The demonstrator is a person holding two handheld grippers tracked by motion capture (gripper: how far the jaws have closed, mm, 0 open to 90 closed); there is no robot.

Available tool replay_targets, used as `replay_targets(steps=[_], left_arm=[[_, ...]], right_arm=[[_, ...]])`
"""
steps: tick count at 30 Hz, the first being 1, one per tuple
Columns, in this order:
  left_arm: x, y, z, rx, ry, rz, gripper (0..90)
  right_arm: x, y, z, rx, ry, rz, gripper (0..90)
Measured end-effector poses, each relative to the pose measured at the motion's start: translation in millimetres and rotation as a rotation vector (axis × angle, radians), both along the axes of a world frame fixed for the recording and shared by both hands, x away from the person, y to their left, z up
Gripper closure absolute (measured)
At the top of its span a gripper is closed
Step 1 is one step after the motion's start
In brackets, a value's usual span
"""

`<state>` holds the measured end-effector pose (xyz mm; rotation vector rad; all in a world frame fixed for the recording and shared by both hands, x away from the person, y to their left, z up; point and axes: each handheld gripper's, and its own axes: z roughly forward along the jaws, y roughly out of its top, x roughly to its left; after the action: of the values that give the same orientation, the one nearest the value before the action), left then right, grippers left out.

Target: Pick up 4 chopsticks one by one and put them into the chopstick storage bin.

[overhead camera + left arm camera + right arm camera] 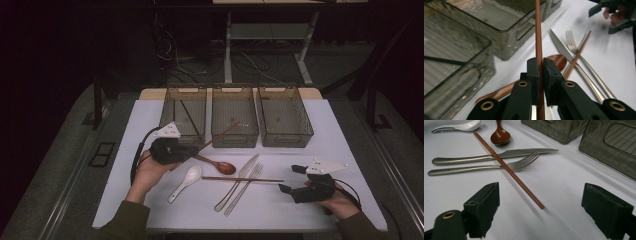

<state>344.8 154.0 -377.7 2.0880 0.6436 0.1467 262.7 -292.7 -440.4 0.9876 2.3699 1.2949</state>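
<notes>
Nearest to me on the right, my right gripper point(291, 178) rests low over the white table point(320, 130), its jaws wide apart with nothing between them. In the right gripper view the bare tabletop lies between the two black pads, and the near end of a brown chopstick point(509, 171) stops just short of them.

That loose chopstick point(242, 179) lies flat across the middle of the table, crossing over the steel fork point(242, 187) and the steel knife point(239, 181), which lie side by side, slanting from near left to far right. Just left of them lies a white soup spoon point(185, 182), and beyond it a brown wooden spoon point(217, 166) with its bowl pointing right.

On the left, a little farther out, my left gripper point(192, 150) is clamped on a second chopstick point(220, 135). In the left gripper view the pads sit tight against either side of this held chopstick point(538, 50), which runs straight up between them. It is lifted clear of the table and angles up and to the far right, its far end over the near edge of the middle bin point(235, 117).

At the far side stand three smoky transparent bins in a row: the left bin point(184, 114), the middle one and the right bin point(285, 117). A thin dark stick lies in the left bin.
</notes>
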Motion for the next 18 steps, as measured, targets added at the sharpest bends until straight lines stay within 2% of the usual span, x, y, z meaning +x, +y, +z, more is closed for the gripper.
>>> replay_targets(steps=[2, 9, 18], left_arm=[[2.0, 3.6, 0.7, -0.015, 0.002, 0.02, 83.5], [10.1, 14.2, 3.3, -0.021, -0.001, 0.086, 83.5], [23.3, 22.5, 7.7, 0.009, -0.02, 0.15, 83.5]], right_arm=[[0.0, 0.2, -0.1, 0.0, 0.001, 0.0, 14.6], [0.2, 0.3, -0.2, 0.0, 0.003, 0.0, 14.7], [0.0, -0.2, 0.6, 0.003, 0.001, -0.004, 14.6]])
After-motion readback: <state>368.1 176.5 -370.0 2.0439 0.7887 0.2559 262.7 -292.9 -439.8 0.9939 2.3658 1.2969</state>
